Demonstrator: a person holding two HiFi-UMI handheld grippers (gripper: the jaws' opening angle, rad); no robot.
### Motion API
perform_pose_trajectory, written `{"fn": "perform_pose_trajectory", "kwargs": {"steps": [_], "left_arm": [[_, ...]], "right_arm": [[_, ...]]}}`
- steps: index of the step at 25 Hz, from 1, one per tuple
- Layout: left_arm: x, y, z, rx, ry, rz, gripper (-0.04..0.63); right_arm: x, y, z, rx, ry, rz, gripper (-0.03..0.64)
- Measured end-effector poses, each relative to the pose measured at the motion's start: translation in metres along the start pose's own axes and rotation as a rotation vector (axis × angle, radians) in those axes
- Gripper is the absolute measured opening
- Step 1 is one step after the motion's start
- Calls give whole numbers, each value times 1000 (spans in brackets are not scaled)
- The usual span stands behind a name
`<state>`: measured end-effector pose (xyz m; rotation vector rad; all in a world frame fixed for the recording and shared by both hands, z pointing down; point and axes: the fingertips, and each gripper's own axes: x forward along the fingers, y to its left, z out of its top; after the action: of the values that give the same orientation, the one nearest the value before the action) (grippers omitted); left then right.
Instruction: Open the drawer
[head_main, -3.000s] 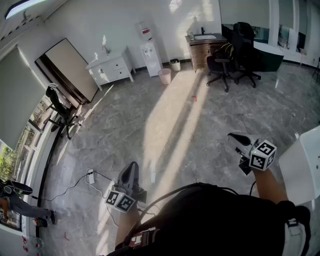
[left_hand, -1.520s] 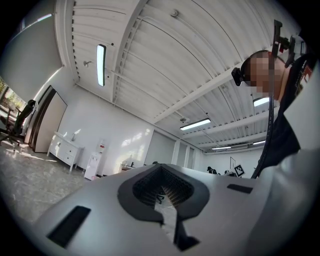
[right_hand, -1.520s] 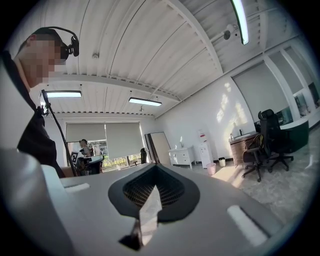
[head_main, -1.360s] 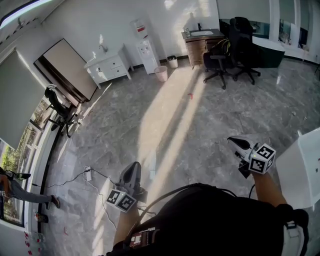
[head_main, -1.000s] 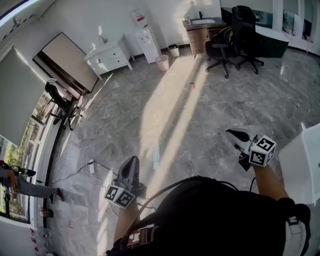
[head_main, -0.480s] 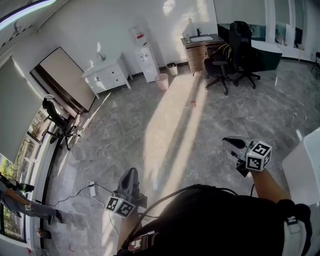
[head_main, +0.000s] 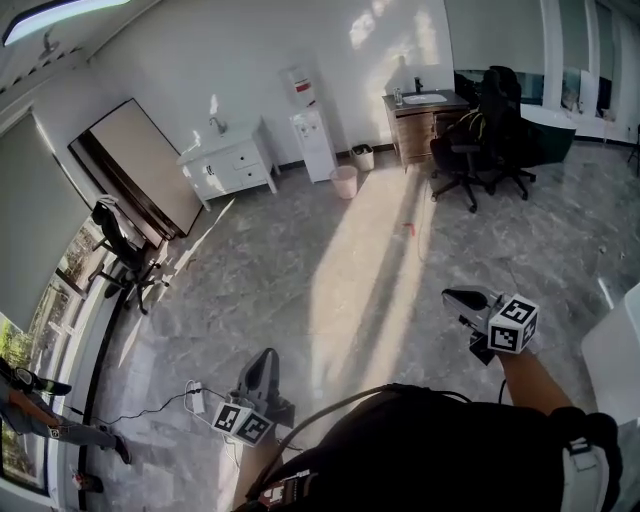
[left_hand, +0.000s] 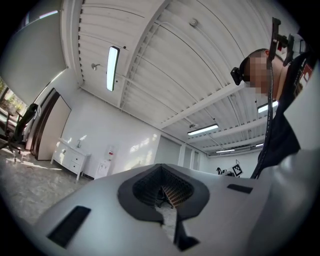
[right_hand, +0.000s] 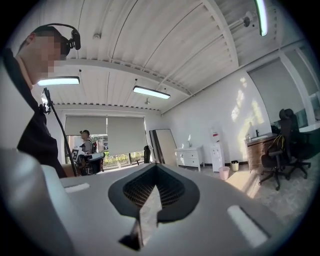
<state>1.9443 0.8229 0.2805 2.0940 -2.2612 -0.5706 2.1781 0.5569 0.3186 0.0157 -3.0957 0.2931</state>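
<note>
A white dresser (head_main: 232, 165) with drawers stands against the far wall, well ahead and to the left across the grey floor. It also shows small in the left gripper view as the dresser (left_hand: 70, 157) and in the right gripper view as the dresser (right_hand: 190, 156). A brown wooden cabinet (head_main: 425, 120) with drawers and a basin stands further right. My left gripper (head_main: 264, 362) is held low at the left, shut and empty. At the right my right gripper (head_main: 456, 297) is also shut with nothing in it. Both are far from any drawer.
A water dispenser (head_main: 315, 140) and a pink bin (head_main: 344, 181) stand between the dresser and the cabinet. Black office chairs (head_main: 470, 150) sit by the cabinet, another chair (head_main: 120, 240) at the left wall. A power strip (head_main: 195, 400) with cable lies near my left gripper.
The whole view has advanced across the floor, and the dresser and cabinet look a little nearer. Both grippers were carried forward with it, still shut and empty.
</note>
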Motion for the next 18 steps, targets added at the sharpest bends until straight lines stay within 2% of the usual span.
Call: {"fn": "perform_pose_trajectory", "kwargs": {"steps": [4, 9, 14, 18], "left_arm": [[-15, 44, 8, 6, -2, 47, -3], [-18, 82, 4, 18, 6, 119, -3], [-6, 114, -5, 50, 8, 212, -3], [22, 132, -7, 73, -25, 293, -3]], "right_arm": [[50, 9, 3, -10, 10, 40, -2], [99, -8, -1, 6, 35, 86, -2], [151, -41, -5, 14, 52, 176, -2], [200, -81, 0, 13, 56, 273, -2]]}}
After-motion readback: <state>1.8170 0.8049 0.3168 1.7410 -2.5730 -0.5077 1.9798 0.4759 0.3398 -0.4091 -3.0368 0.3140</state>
